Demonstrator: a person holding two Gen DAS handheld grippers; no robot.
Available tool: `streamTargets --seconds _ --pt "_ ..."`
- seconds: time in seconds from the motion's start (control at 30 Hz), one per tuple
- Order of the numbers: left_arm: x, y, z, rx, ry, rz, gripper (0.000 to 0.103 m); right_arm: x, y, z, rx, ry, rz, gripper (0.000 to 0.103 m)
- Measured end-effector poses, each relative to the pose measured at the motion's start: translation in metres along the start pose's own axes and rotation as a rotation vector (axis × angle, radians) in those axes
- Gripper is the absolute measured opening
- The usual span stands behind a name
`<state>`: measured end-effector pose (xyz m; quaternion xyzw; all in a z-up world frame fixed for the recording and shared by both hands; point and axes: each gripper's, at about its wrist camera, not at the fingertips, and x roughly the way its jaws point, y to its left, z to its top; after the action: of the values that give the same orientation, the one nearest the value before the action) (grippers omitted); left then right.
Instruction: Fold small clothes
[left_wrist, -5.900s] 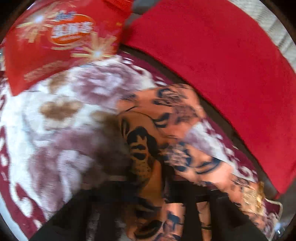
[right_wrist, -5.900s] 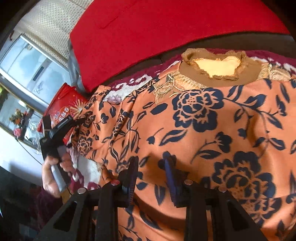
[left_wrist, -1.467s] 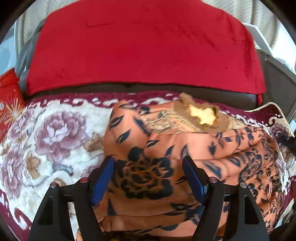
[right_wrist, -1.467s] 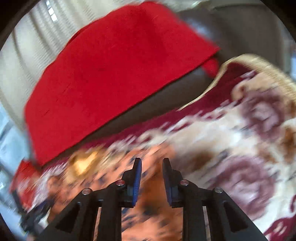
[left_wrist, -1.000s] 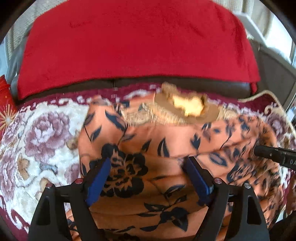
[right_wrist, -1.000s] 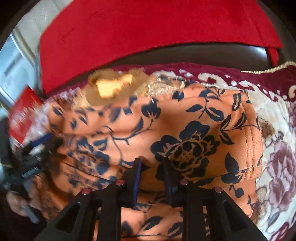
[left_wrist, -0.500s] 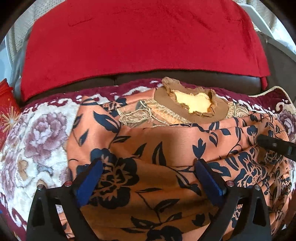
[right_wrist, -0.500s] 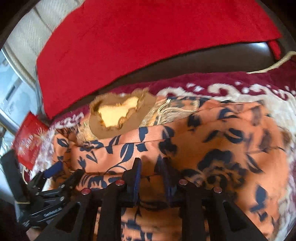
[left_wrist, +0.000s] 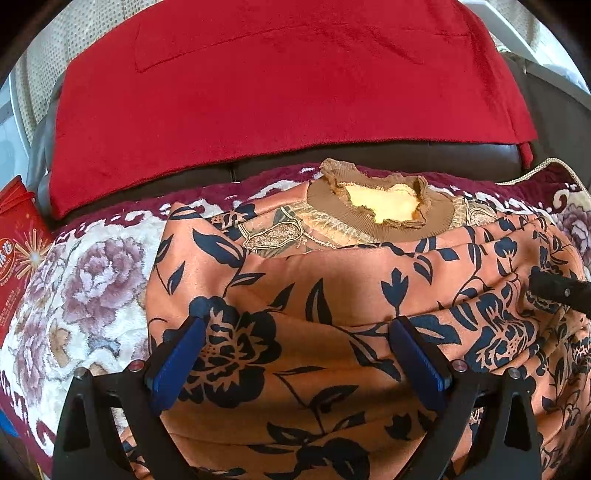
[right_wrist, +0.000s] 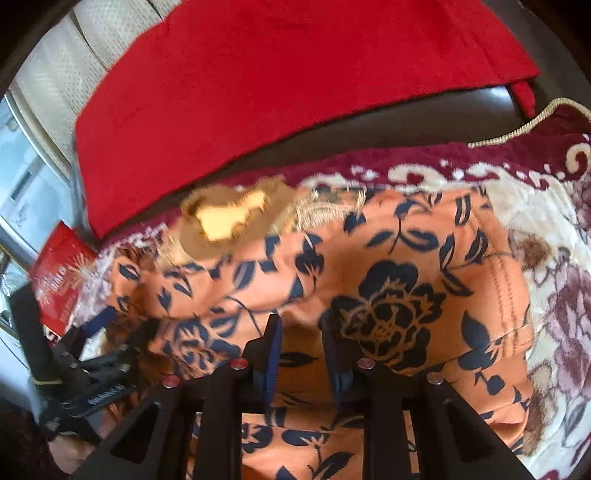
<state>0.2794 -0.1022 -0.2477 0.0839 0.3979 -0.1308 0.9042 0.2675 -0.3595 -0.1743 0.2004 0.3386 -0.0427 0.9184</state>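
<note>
**Orange garment under both grippers, left jaws wide**

Lies folded on the flowered blanket (left_wrist: 85, 280): an orange garment with dark blue flowers (left_wrist: 332, 288), its brown ribbed collar (left_wrist: 384, 218) at the far side, beyond the fingertips of both tools. Spreads directly below and ahead of the left gripper (left_wrist: 295, 332), between the two blue pads (left_wrist: 177, 362) without being pressed by them; jaws stand very wide and hold nothing. Reaches past the left pad only a little, with bare blanket just beside it. Seen at the right edge of the same view: the dark tip of the other tool, resting on the cloth.

Sits also under the right gripper (right_wrist: 299, 332), whose jaws stand narrow with a small gap; orange cloth shows in that gap, but cannot tell if the pads really pinch it. Behind the garment, farther from both tools: a red throw (left_wrist: 280, 85) over the dark sofa back. Far to the left: a red packet (left_wrist: 18, 236).

Compared with a second ago: left jaws have just been opening wider, with cloth below them and nothing gripped. Compared with about six seconds ago: garment more compact, with the lower part brought up toward the collar.
</note>
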Motion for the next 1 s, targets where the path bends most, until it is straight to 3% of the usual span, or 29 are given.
streamTargets --seconds 0.07,0.13,0.27,0.5,0.63,0.77,1.0 --pt "0.001 0.000 0.000 -0.002 0.004 -0.003 0.100 0.000 0.002 -0.001 -0.023 0.013 -0.010 0.026" --pt "0.003 -0.001 0.001 -0.007 0.008 -0.005 0.100 0.017 0.001 -0.005 -0.033 0.091 -0.047 0.026" --pt "0.002 -0.001 0.001 0.002 0.001 -0.002 0.100 0.019 0.008 0.001 -0.058 0.079 -0.043 0.026" --pt "-0.029 0.002 -0.008 0.030 -0.047 0.019 0.100 -0.023 -0.003 -0.009 -0.049 -0.009 -0.006 0.026" --pt "-0.060 0.005 -0.017 0.018 -0.098 0.008 0.100 -0.060 -0.012 -0.040 -0.009 -0.086 0.015 0.026" --pt "-0.099 0.011 -0.052 0.026 -0.183 0.021 0.100 -0.094 -0.024 -0.074 0.034 -0.116 0.029 0.026" --pt "-0.143 0.012 -0.119 0.031 -0.176 0.002 0.100 -0.128 -0.029 -0.110 0.051 -0.140 -0.026 0.026"
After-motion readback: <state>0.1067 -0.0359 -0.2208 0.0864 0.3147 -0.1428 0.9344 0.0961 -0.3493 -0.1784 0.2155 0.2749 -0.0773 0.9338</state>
